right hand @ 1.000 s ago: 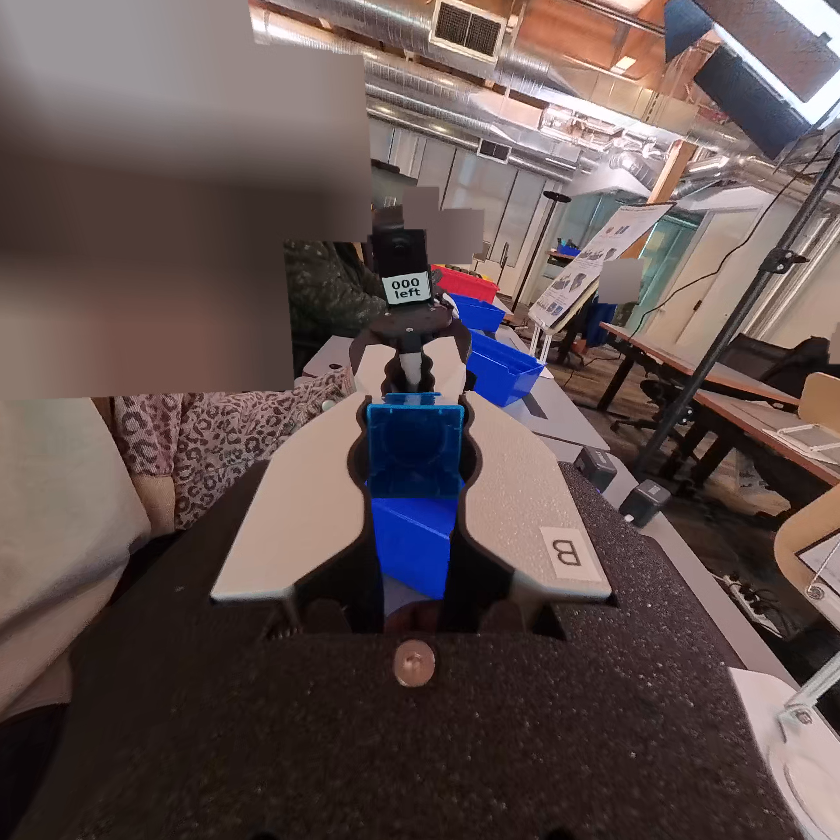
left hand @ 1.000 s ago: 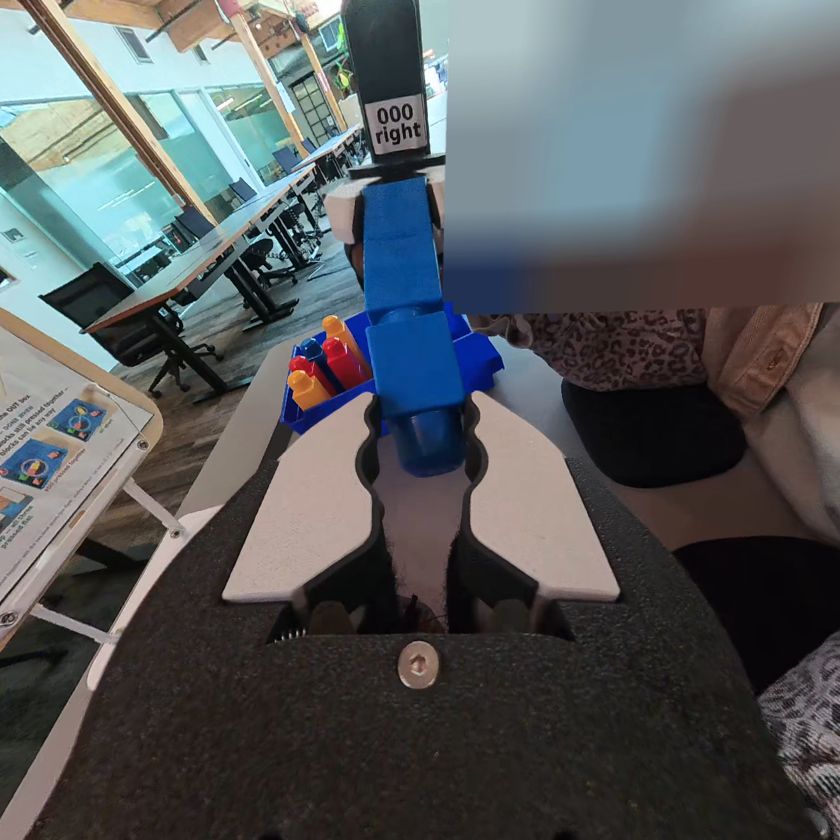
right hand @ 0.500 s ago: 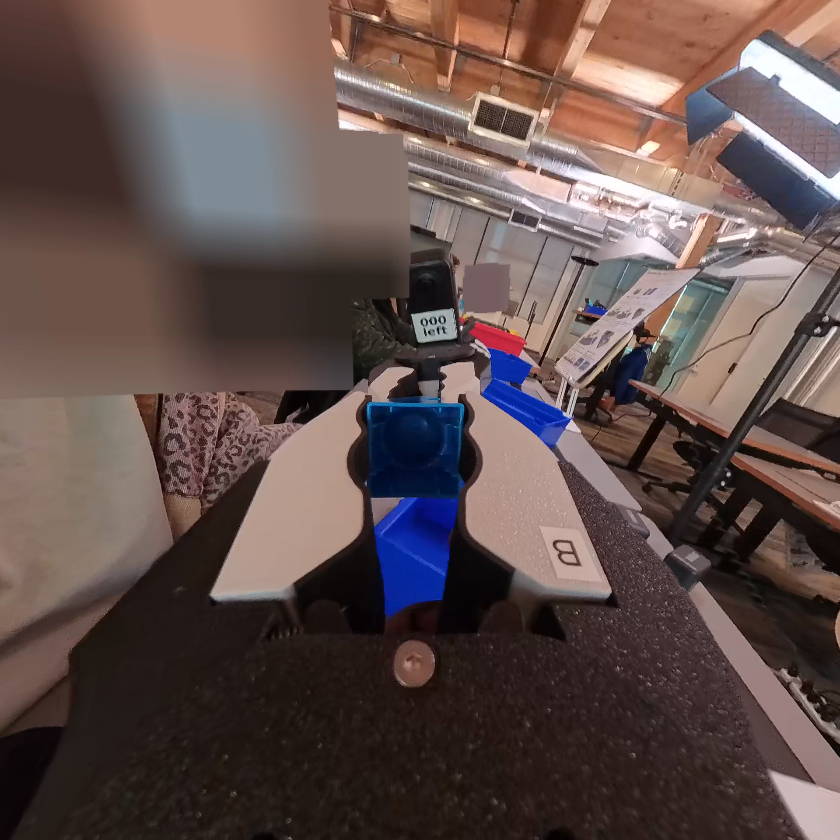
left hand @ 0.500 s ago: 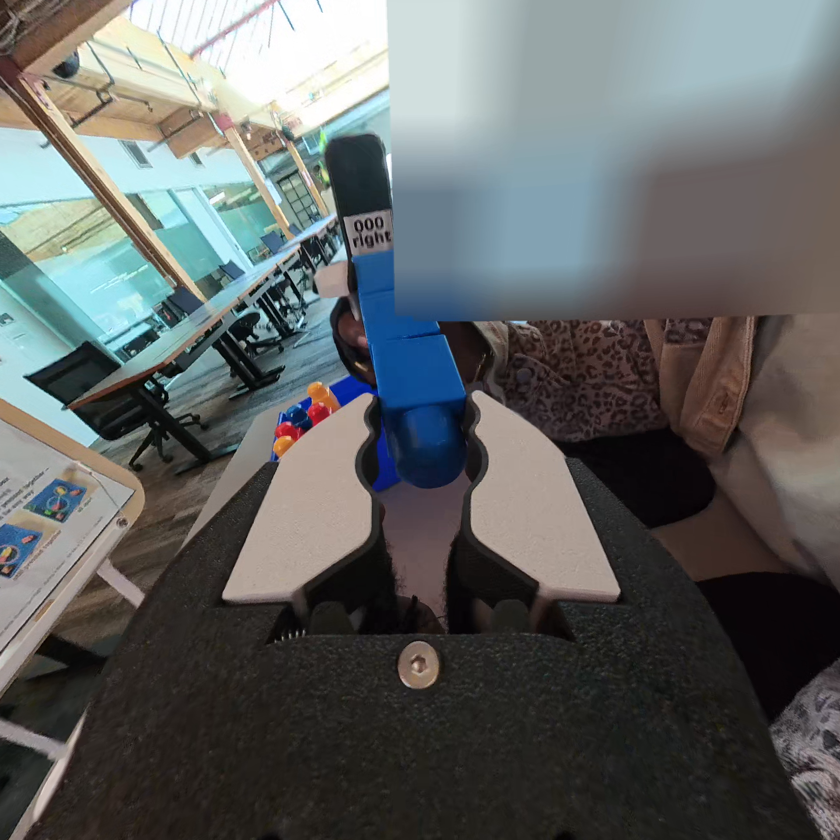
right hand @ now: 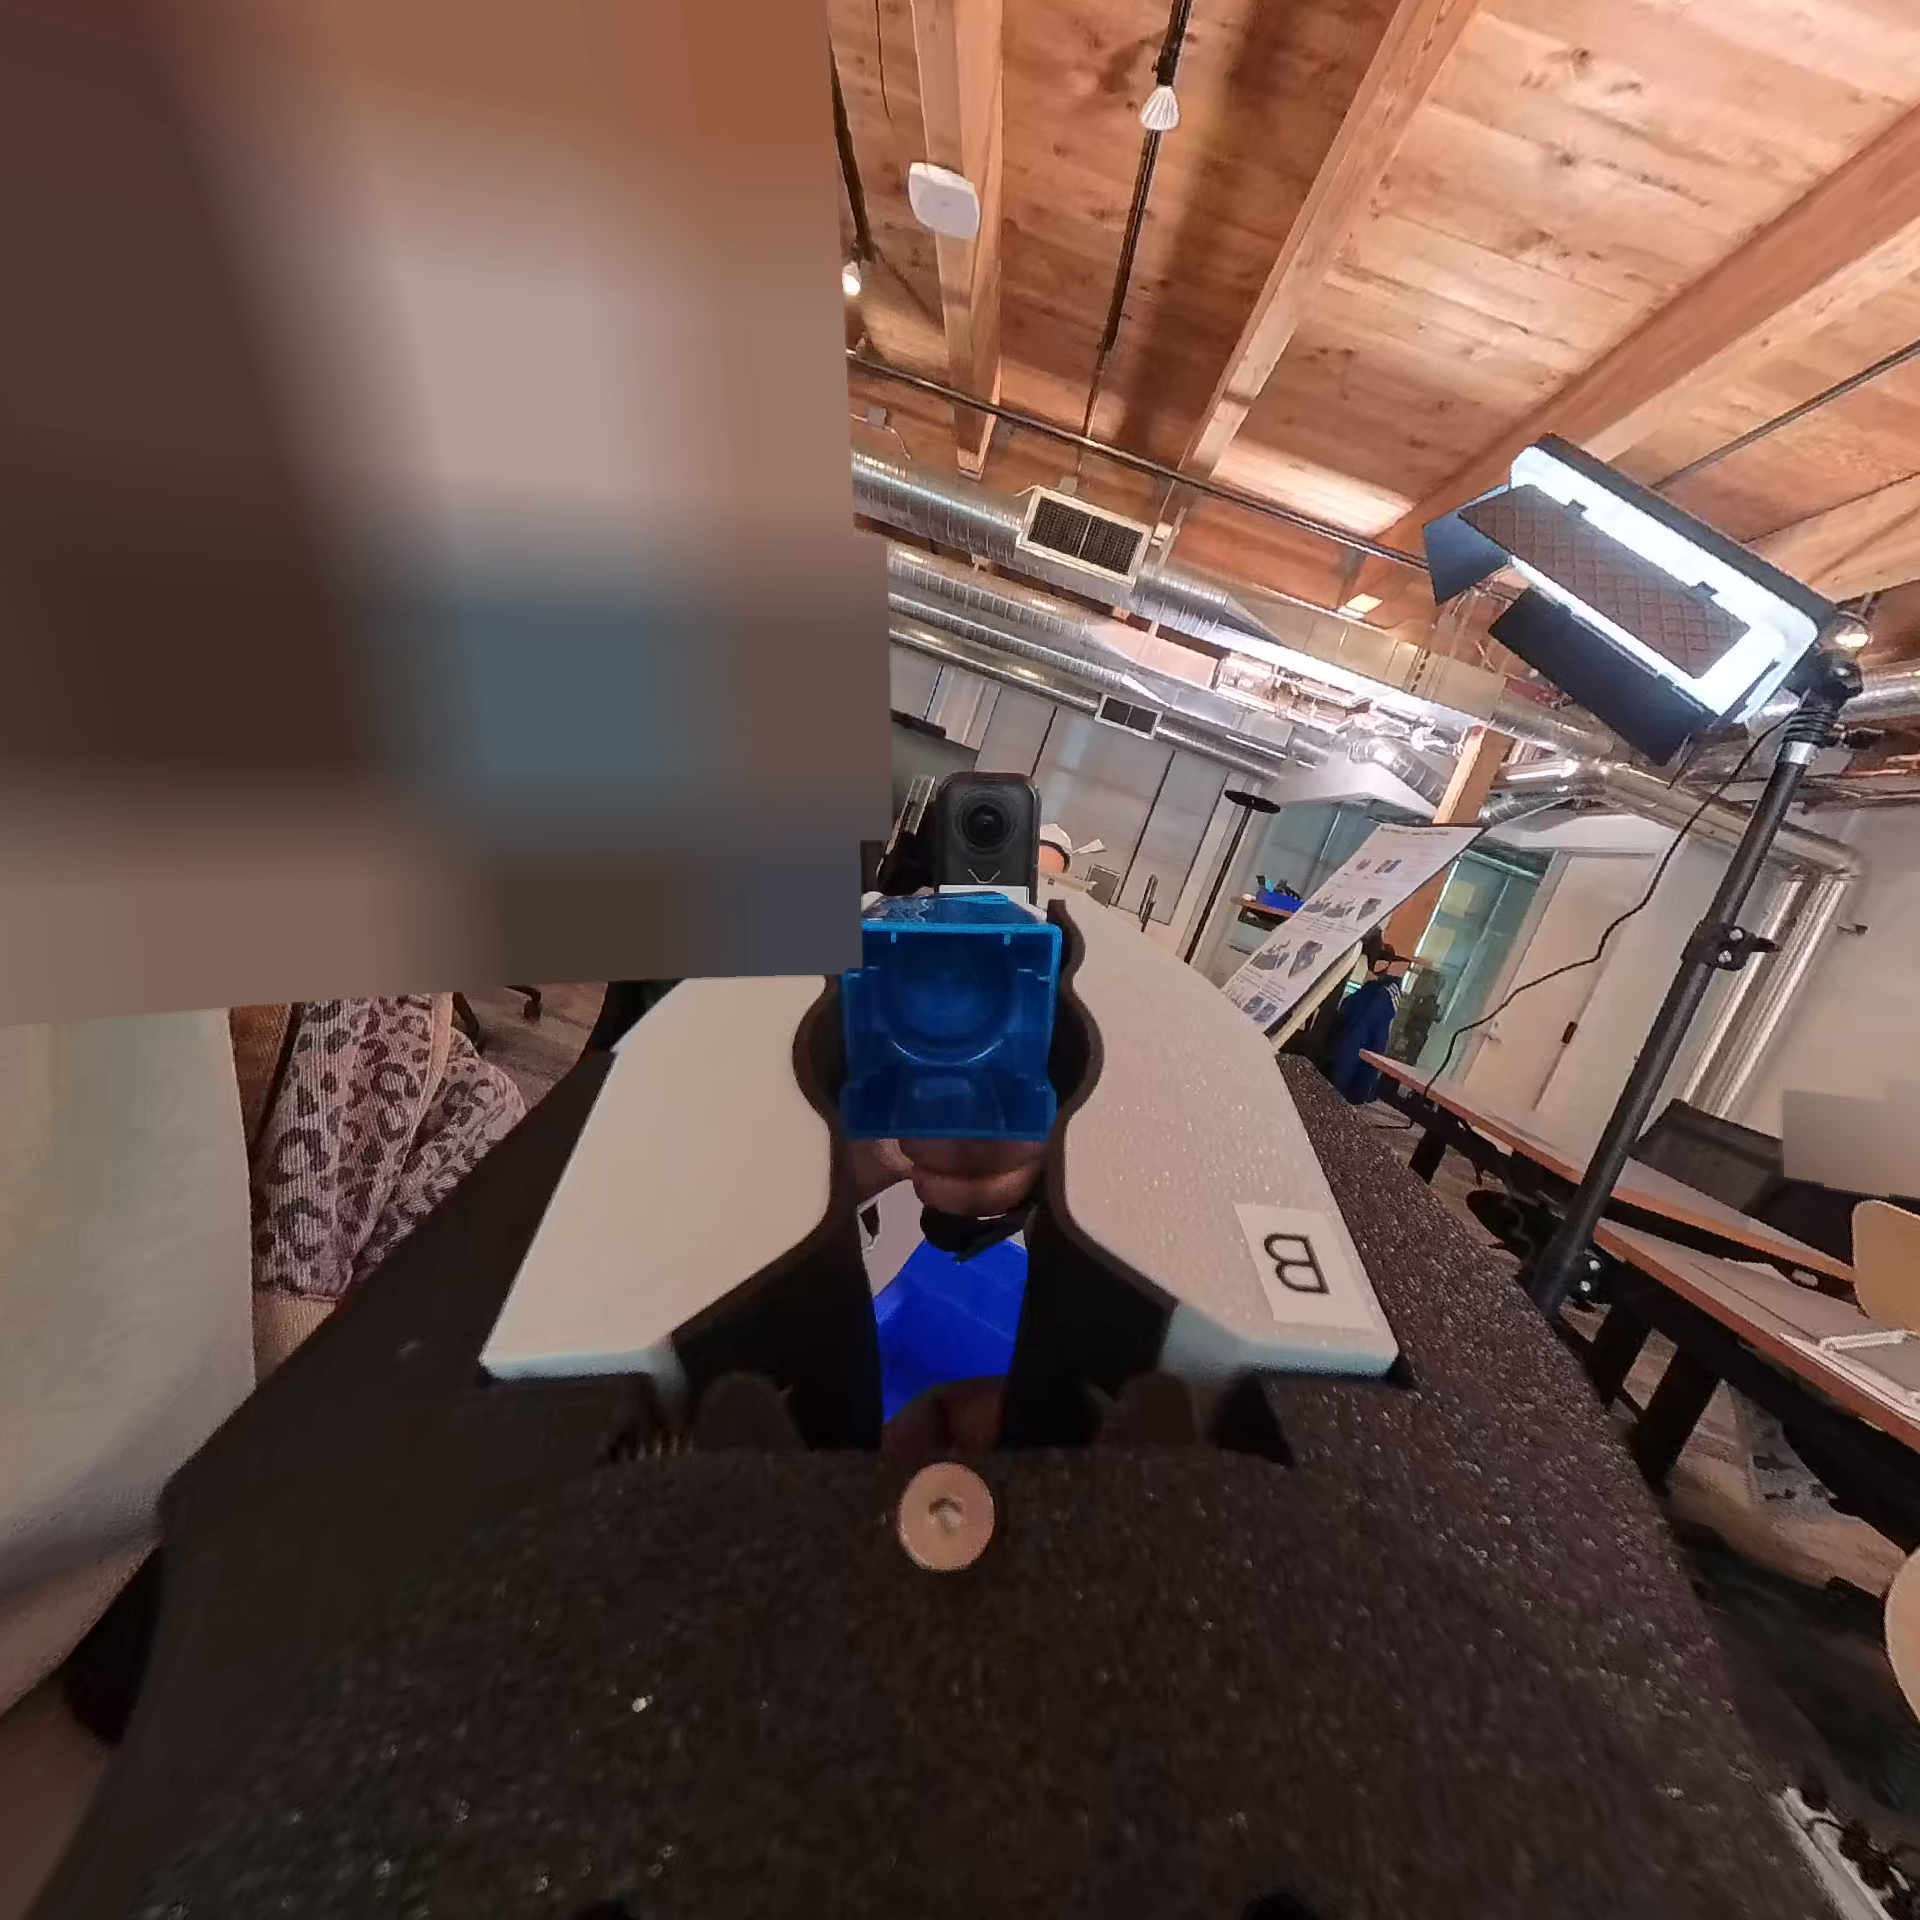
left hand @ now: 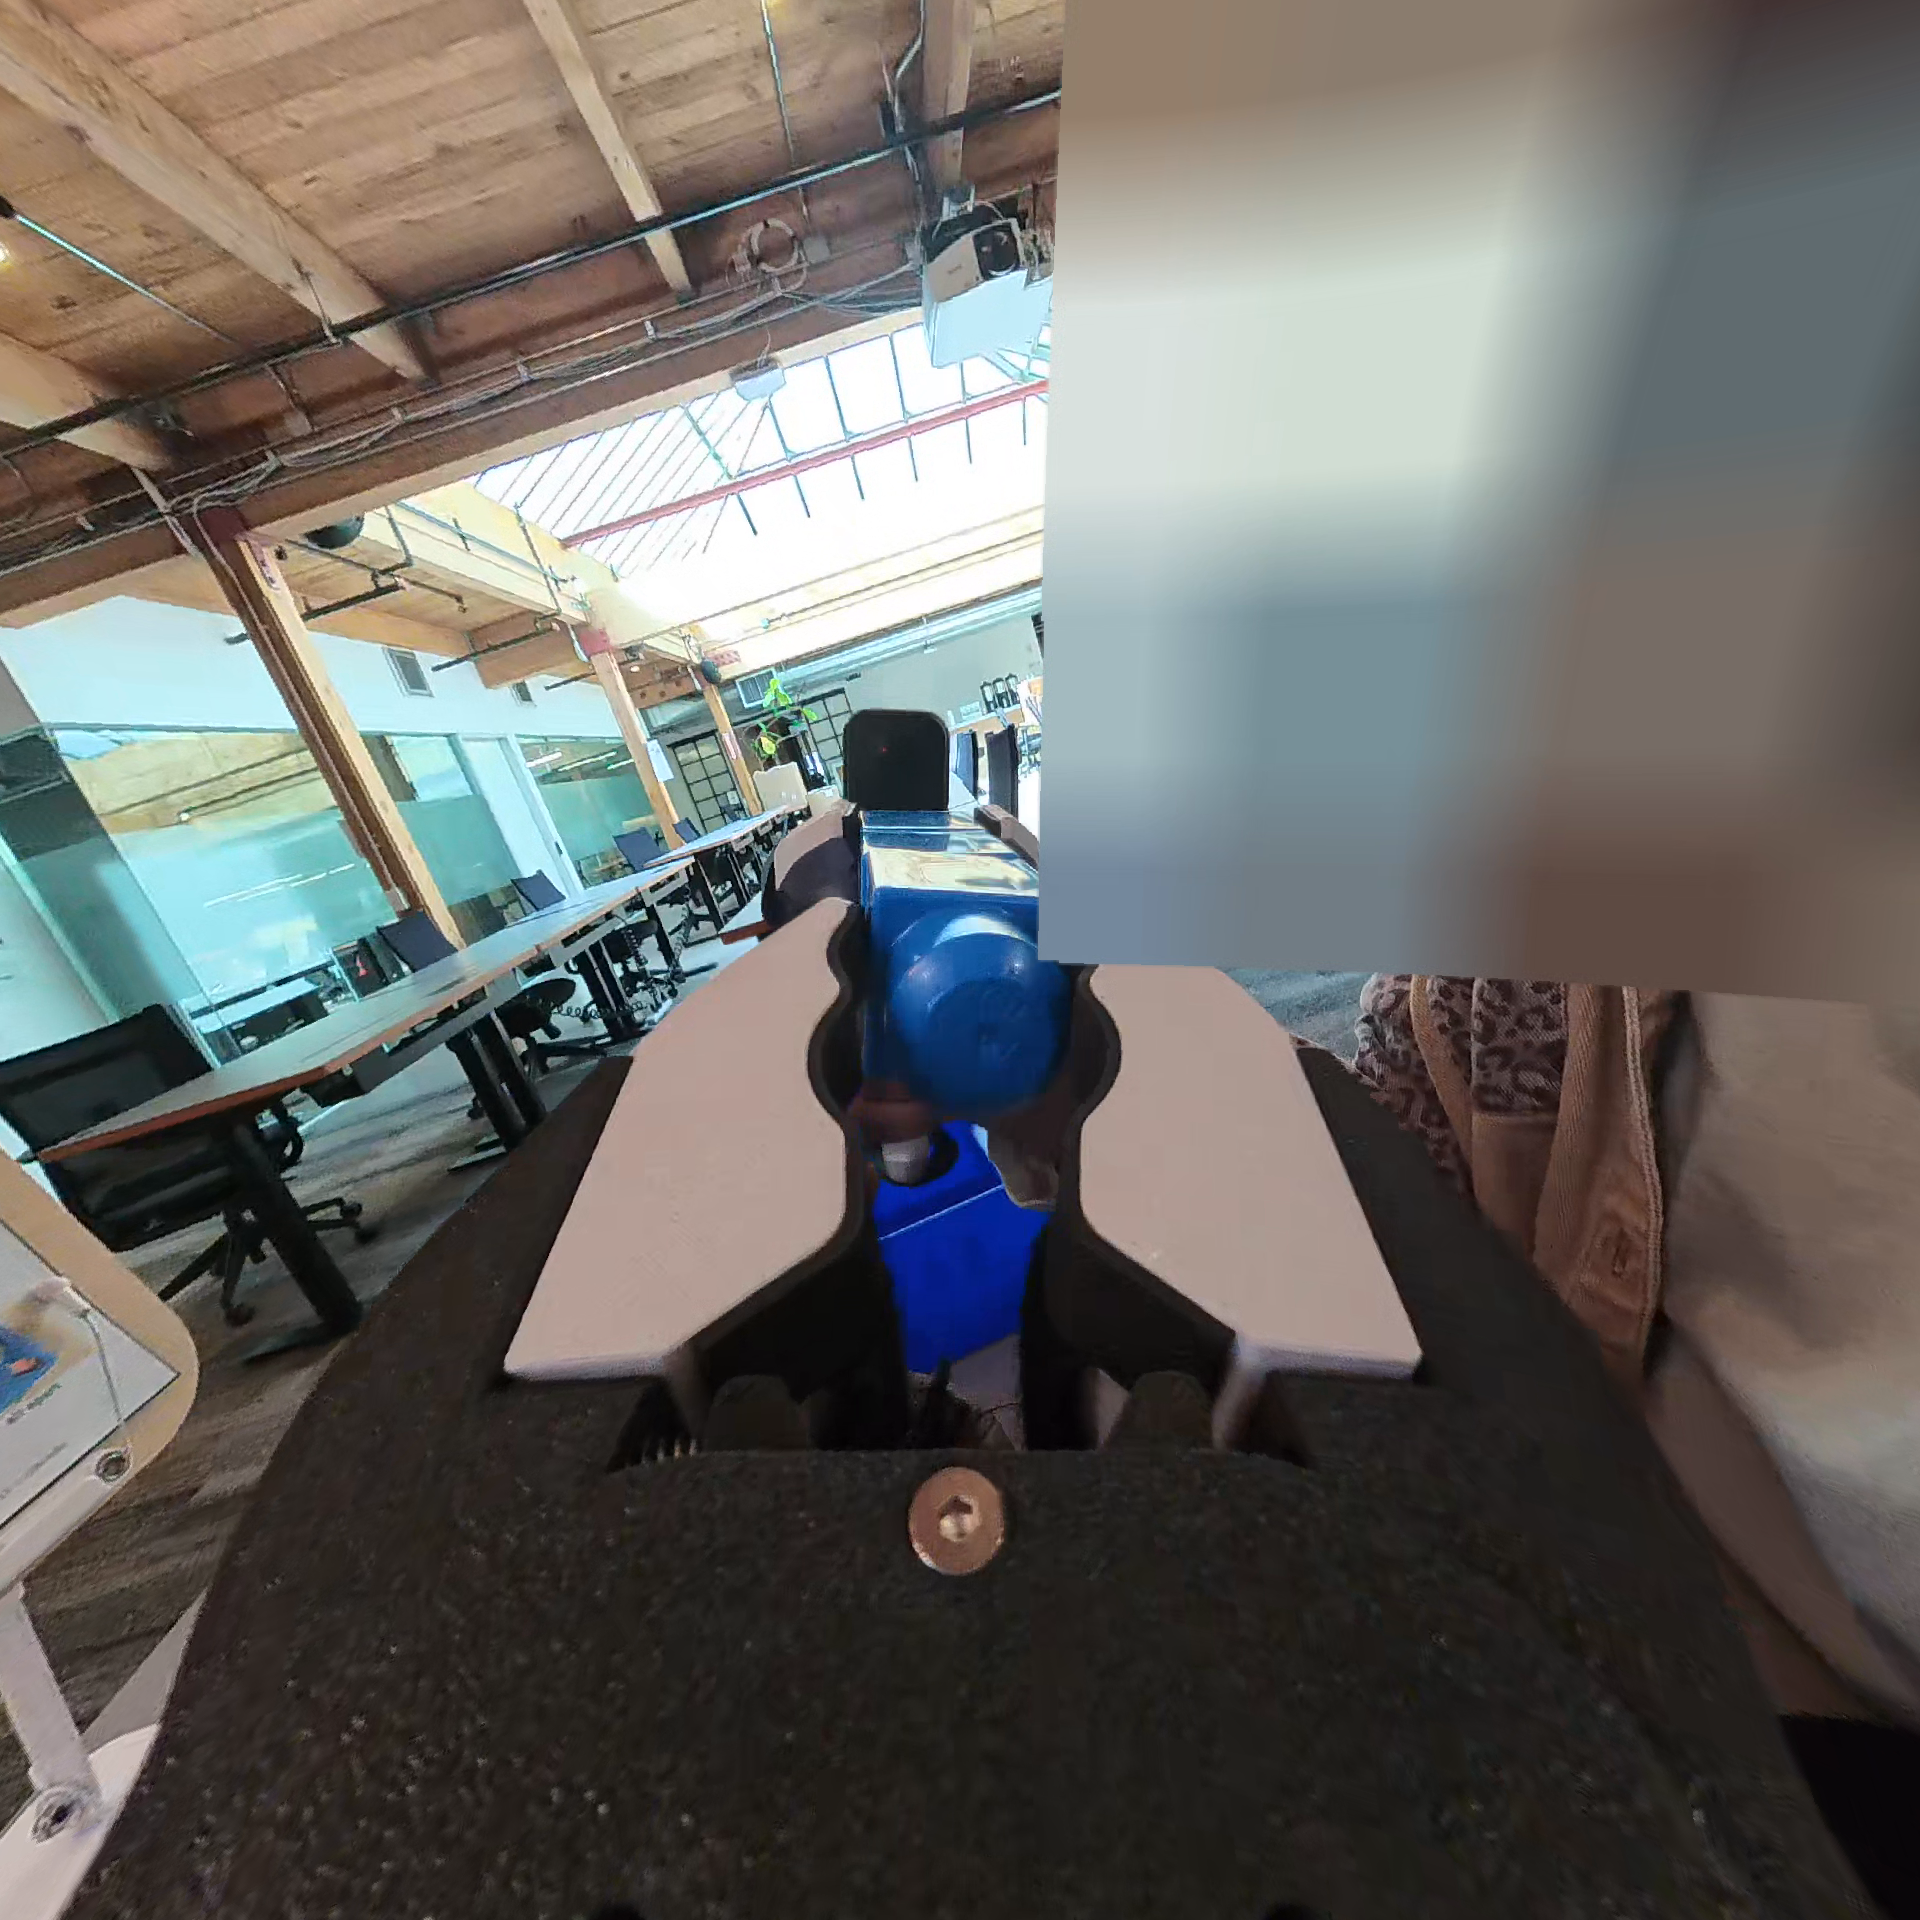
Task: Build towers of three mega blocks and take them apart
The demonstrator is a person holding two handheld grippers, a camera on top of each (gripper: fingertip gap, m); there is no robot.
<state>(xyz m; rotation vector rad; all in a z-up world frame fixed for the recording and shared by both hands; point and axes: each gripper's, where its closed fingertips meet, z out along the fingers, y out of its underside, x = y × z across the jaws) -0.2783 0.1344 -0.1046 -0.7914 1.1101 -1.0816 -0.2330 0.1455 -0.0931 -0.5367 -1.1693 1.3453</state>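
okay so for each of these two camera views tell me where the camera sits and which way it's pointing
Left wrist view: sits on the left claw, looking along its fingers at the studded end of the blue block tower it grips, tilted up toward the ceiling; the right claw's camera faces it; a leopard-print sleeve shows at right.
Right wrist view: sits on the right claw, looking the opposite way at the tower's hollow end; the left claw's camera faces it.
Shared: the one blue tower, held end to end.
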